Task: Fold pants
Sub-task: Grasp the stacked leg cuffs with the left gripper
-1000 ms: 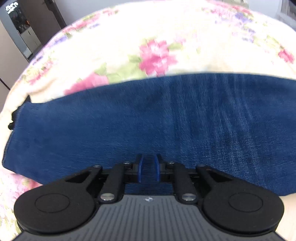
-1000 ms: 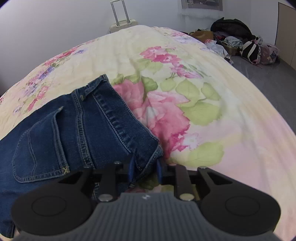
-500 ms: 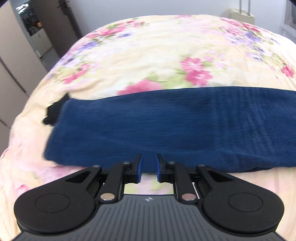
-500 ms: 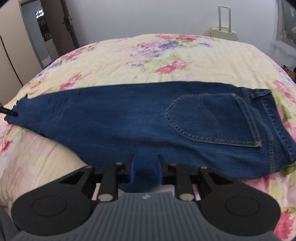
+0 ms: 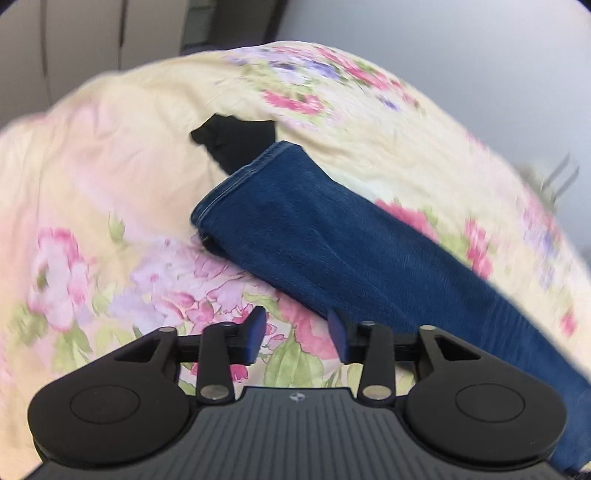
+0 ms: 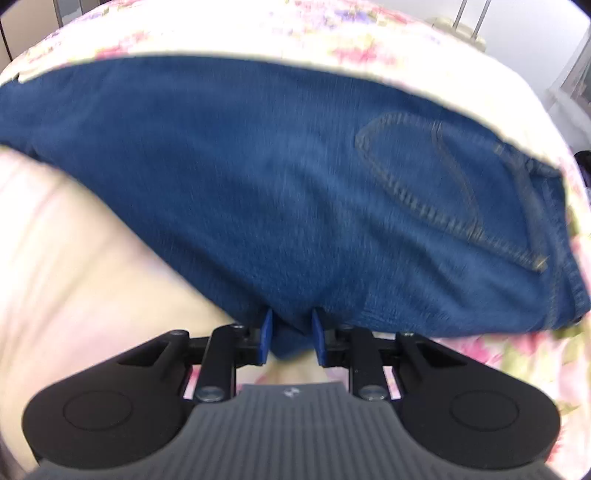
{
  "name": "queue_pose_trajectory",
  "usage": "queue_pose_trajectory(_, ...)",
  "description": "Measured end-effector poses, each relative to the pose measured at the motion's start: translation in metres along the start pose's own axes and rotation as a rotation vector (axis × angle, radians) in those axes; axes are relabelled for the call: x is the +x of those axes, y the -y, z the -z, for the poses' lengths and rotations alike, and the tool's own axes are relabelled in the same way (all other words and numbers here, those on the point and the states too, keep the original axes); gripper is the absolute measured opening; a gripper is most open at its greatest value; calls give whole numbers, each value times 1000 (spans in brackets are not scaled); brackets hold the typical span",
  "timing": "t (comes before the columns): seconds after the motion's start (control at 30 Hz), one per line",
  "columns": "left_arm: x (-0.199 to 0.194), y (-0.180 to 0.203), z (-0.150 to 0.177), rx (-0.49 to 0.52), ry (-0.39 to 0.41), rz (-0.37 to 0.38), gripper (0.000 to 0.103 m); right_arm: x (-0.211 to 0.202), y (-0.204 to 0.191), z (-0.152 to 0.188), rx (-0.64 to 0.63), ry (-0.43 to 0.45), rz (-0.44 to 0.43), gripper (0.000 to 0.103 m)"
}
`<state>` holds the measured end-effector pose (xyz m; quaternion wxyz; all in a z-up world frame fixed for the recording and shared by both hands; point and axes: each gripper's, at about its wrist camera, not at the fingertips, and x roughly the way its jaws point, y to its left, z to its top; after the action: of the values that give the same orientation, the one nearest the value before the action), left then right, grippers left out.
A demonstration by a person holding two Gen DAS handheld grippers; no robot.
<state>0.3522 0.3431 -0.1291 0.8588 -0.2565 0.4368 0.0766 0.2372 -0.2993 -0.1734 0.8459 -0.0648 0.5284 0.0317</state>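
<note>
Dark blue jeans lie folded lengthwise on a floral bedspread. In the left wrist view the leg hems point up-left and the legs run off to the lower right. My left gripper hovers over the bedspread just short of the near leg edge; its jaws are opening and nothing is between them. In the right wrist view the jeans fill the frame, back pocket at the right. My right gripper is shut on a bunch of denim at the near edge.
A black cloth item lies on the bed just beyond the leg hems. The bedspread drops away at the left. A suitcase handle and a wall stand past the bed; cupboard doors are behind it.
The left gripper swung left past the jeans' near edge to the hem end and spread its jaws. The right gripper swung from the waistband corner to the middle and moved in close, denim between its fingers.
</note>
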Motion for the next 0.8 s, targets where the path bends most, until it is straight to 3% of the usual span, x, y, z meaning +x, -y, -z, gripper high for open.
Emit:
queue_pose_trajectory(0.2,33,-76,6,-456,55,192,55,-34,-16,-41,53,172,-91,21)
queue_pose_trajectory(0.33,62,-101,6,-619,91,238,55,-14,-44,-78,36,186,-123,23)
queue_pose_trajectory(0.63,107,-109,-16,-599,110,197,35,35,-116,-128,-41,174,-197,23)
queue_pose_trajectory(0.8,107,-106,-15,-577,130,175,24,59,-123,-134,-44,151,-169,23)
